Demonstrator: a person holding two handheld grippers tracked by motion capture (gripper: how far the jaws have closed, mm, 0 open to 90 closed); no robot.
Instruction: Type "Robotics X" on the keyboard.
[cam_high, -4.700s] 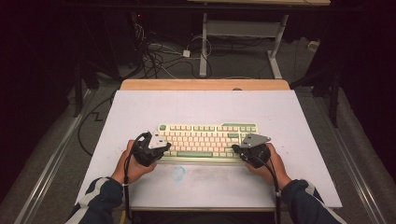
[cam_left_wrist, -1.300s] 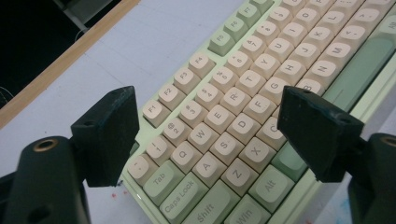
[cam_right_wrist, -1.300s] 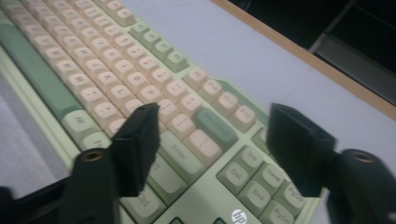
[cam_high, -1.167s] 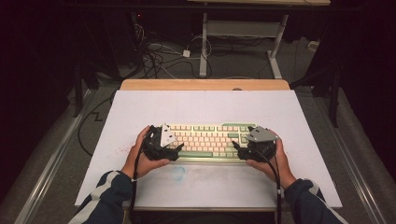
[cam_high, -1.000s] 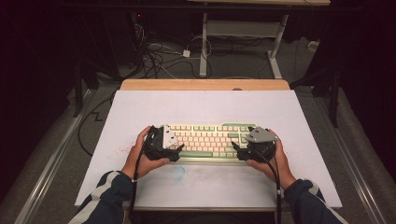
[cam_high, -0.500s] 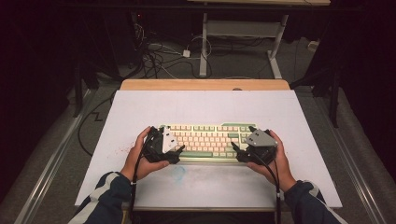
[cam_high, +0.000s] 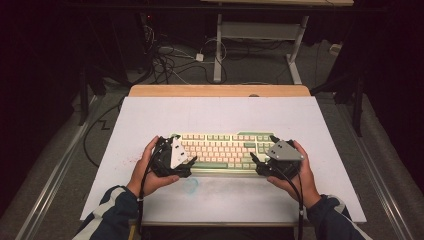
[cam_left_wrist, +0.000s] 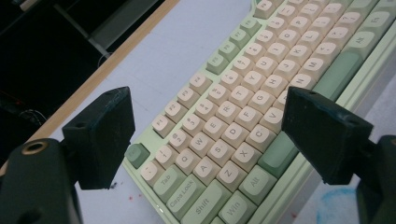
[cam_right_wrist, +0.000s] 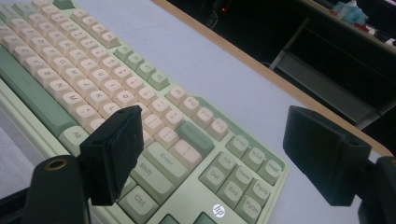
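Keyboard (cam_high: 225, 151), green and cream, lies flat mid-table on white table cover (cam_high: 220, 115). High view: left gripper (cam_high: 172, 159) at its left end, right gripper (cam_high: 272, 160) at its right end. Left gripper view: jaws spread wide, straddling the Tab–Shift corner of the keyboard (cam_left_wrist: 243, 121). Right gripper view: jaws wide apart over the Enter and navigation keys (cam_right_wrist: 140, 116).

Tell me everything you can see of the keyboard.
The keyboard is pale green plastic with cream letter keys and darker green modifier keys, an HP logo at its right end. It lies flat on the white table cover, long side toward the person. The left tongs and right tongs stand open at its two ends, straddling the corners.
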